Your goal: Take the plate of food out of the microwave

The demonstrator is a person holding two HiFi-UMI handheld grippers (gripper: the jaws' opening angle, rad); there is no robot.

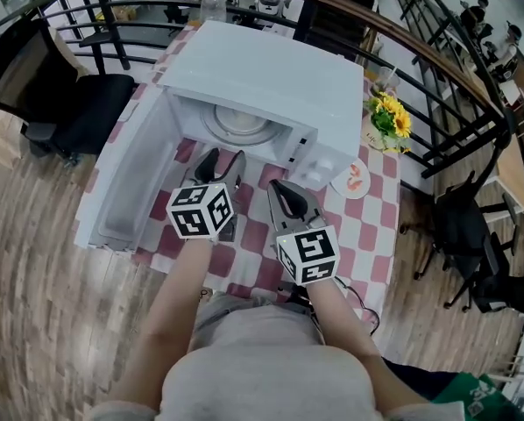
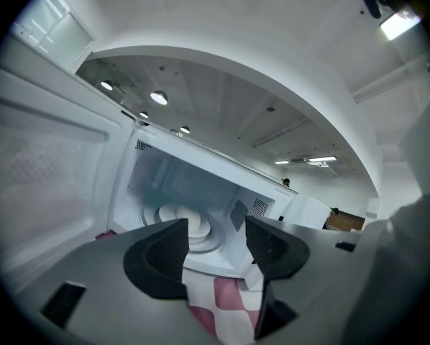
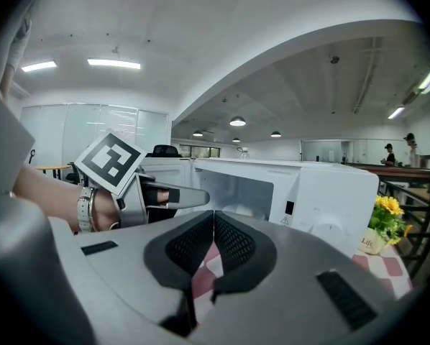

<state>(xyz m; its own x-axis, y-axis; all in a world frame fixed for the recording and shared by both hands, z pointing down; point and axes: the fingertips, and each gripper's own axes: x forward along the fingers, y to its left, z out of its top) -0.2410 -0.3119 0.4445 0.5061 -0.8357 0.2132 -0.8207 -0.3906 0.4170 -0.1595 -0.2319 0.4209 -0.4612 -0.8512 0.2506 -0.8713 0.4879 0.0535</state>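
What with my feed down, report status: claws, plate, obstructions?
Left claw open, empty. Right claw shut, empty. Plate inside microwave, door open. Nothing blocking.

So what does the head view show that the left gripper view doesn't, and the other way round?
Only the head view: the right gripper, yellow flowers, a small plate beside the microwave, and a black chair. Only the left gripper view: ceiling lights, a vent in the oven's wall, and a close look at the left gripper, fingers apart, nothing between them. Both: the open microwave, the white plate on its turntable, the checked tablecloth.
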